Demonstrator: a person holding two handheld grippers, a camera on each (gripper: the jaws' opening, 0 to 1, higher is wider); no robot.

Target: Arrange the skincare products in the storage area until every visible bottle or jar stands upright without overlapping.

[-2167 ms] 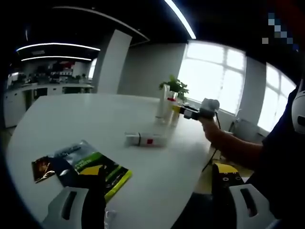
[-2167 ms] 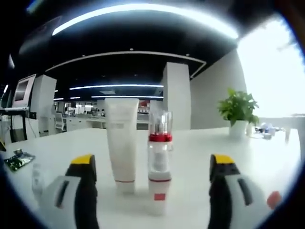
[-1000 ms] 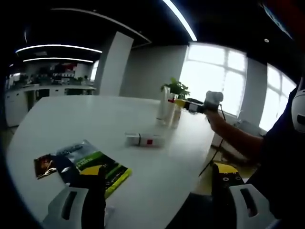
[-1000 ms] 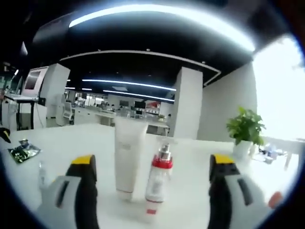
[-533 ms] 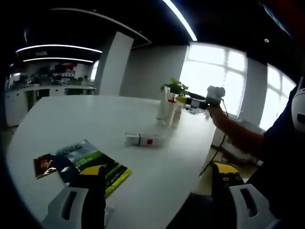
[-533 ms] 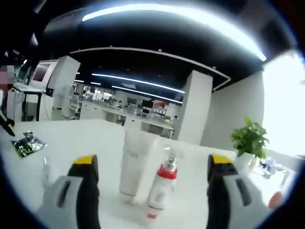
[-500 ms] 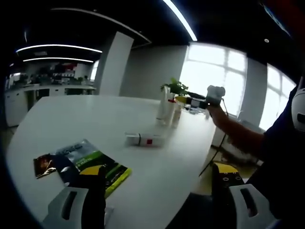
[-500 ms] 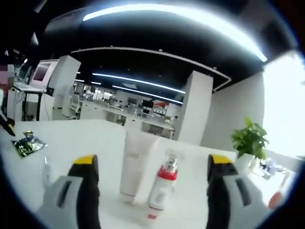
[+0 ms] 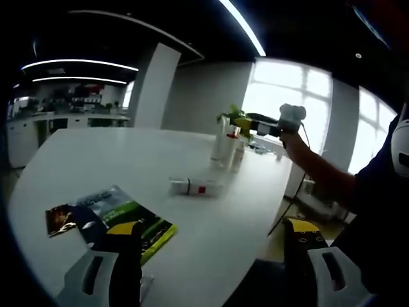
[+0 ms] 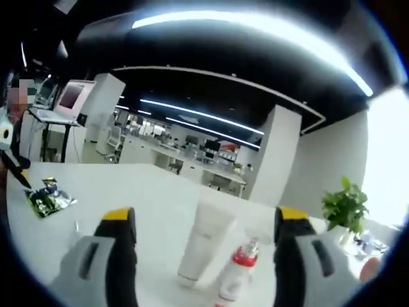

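A white tube (image 10: 208, 246) and a clear bottle with a red collar (image 10: 238, 276) stand side by side on the white table (image 10: 128, 192); both lean in the tilted right gripper view. My right gripper (image 10: 204, 220) hangs open above and short of them, holding nothing. In the left gripper view the tube (image 9: 222, 147) and bottle (image 9: 237, 155) stand far off, and my right gripper (image 9: 243, 120) hovers just above them in a person's hand. A white product with a red band (image 9: 195, 187) lies on its side mid-table. My left gripper (image 9: 211, 256) is open, low at the near edge.
Green and blue sachets (image 9: 118, 220) and a small dark one (image 9: 59, 220) lie near my left gripper. The sachets (image 10: 45, 198) and a small clear vial (image 10: 77, 228) sit left in the right gripper view. A potted plant (image 10: 345, 204) stands behind. The table edge (image 9: 271, 211) is on the right.
My right gripper has risen and drawn back from the tube and bottle, which now sit lower and tilted in its view. The left gripper and table items have not moved.
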